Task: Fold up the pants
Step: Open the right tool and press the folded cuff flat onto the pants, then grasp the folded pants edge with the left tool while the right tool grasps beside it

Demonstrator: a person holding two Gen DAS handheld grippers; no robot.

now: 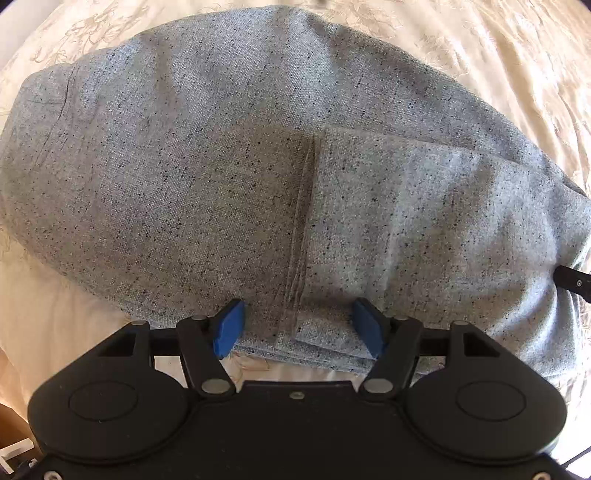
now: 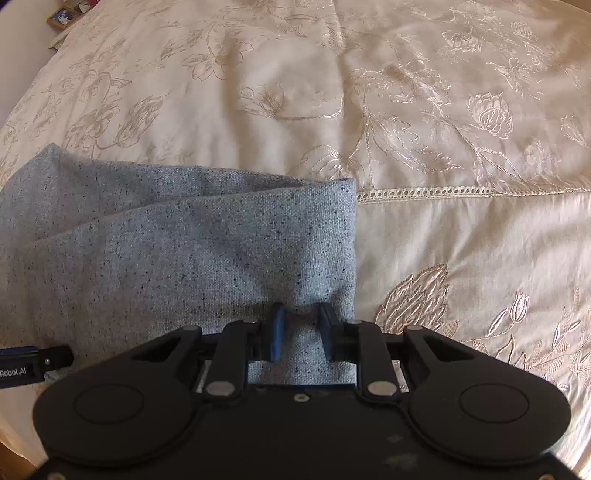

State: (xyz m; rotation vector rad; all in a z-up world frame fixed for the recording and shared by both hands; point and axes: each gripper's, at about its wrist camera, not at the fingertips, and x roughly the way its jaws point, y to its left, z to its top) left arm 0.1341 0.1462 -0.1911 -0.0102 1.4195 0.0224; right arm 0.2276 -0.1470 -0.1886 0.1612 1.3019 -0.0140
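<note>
The grey speckled pants (image 1: 229, 177) lie folded on the cream bedspread (image 1: 517, 55). One leg end is folded back over the rest, its hem (image 1: 306, 229) running toward me. My left gripper (image 1: 299, 325) is open, its blue pads (image 1: 229, 328) standing wide apart either side of the near fabric edge. In the right wrist view the pants (image 2: 177, 258) fill the lower left, with a folded edge at the right. My right gripper (image 2: 303, 328) is partly closed around a fold of pants fabric, with a gap still between the pads (image 2: 277, 332).
The embroidered bedspread (image 2: 443, 129) stretches far and right of the pants. A lace seam (image 2: 443, 192) crosses it. The other gripper's tip (image 2: 33, 363) shows at the left edge. Small items (image 2: 66, 16) sit beyond the bed's far left corner.
</note>
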